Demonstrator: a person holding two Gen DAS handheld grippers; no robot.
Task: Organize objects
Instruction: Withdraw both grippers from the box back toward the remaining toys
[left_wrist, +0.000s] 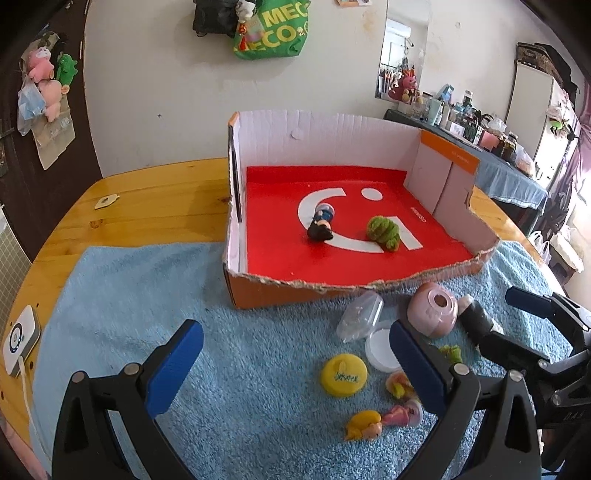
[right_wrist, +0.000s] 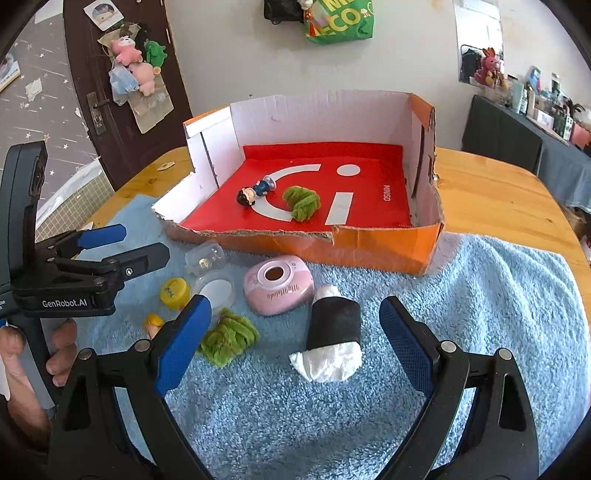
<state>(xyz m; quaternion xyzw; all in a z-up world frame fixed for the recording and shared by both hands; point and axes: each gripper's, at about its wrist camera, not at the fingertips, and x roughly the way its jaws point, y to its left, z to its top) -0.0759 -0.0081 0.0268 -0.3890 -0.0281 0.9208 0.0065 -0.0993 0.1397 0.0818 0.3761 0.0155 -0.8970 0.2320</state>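
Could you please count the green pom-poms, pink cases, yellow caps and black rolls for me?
Green pom-poms: 2
Pink case: 1
Yellow cap: 1
Black roll: 1
Total: 5

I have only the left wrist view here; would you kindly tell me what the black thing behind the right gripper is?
Observer: A black roll with crumpled white ends, lying on the blue towel between the right gripper's open fingers, untouched.
Operator: Thank you. And the green scrap beside it?
Observer: It is a whole fuzzy green bundle, lying on the towel next to one finger of that gripper.
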